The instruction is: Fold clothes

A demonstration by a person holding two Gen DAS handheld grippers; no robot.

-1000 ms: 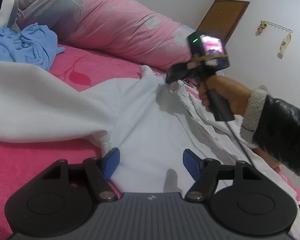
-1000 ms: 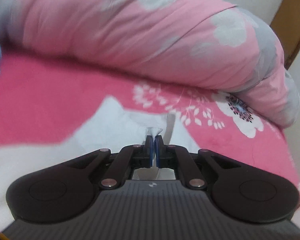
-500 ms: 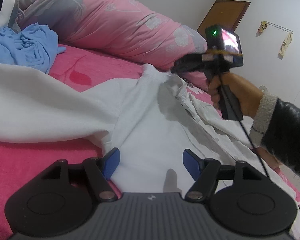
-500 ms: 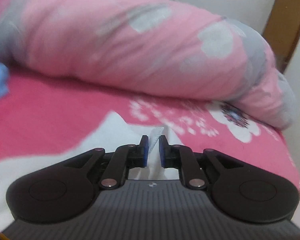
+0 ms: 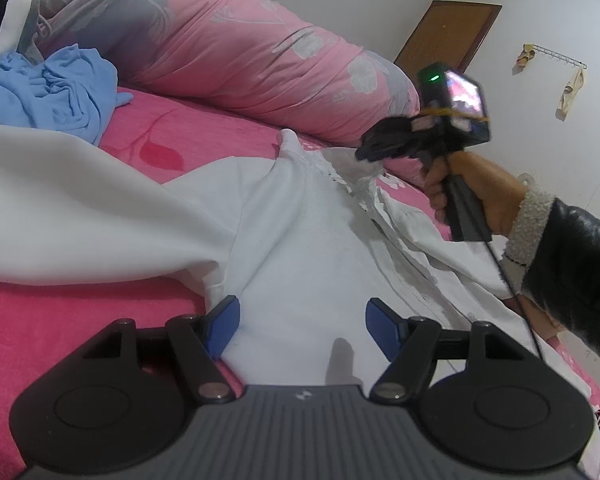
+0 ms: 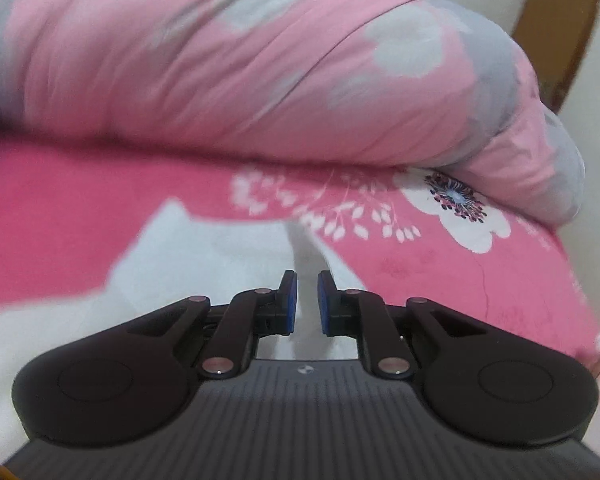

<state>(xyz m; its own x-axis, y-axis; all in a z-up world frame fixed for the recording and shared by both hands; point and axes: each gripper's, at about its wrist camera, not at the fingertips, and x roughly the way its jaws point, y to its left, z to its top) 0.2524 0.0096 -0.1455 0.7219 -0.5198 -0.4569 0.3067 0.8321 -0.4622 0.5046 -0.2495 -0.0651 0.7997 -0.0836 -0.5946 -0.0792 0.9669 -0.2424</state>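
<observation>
A white shirt [image 5: 300, 240] lies spread on the pink bed sheet [image 5: 40, 320], its collar end [image 5: 340, 168] toward the quilt. My left gripper [image 5: 300, 308] hovers open over the shirt's near part, with nothing between its blue pads. Held by a hand [image 5: 488, 188], my right gripper [image 5: 364, 152] hangs just above the collar. In the right wrist view the right gripper [image 6: 307, 280] shows a narrow gap between its pads. The shirt [image 6: 220, 256] lies below and a collar strip [image 6: 300, 248] rises just ahead of the tips, untouched by the pads.
A rolled pink and grey quilt [image 5: 240, 52] runs along the far side of the bed. A crumpled blue garment [image 5: 48, 92] lies at the far left. A wide fold of white cloth [image 5: 80, 208] covers the left. A brown door [image 5: 448, 32] stands in the white wall.
The right gripper's pads have parted and let go of the collar tip. It has lifted and drifted right, away from the shirt. The left gripper has stayed still.
</observation>
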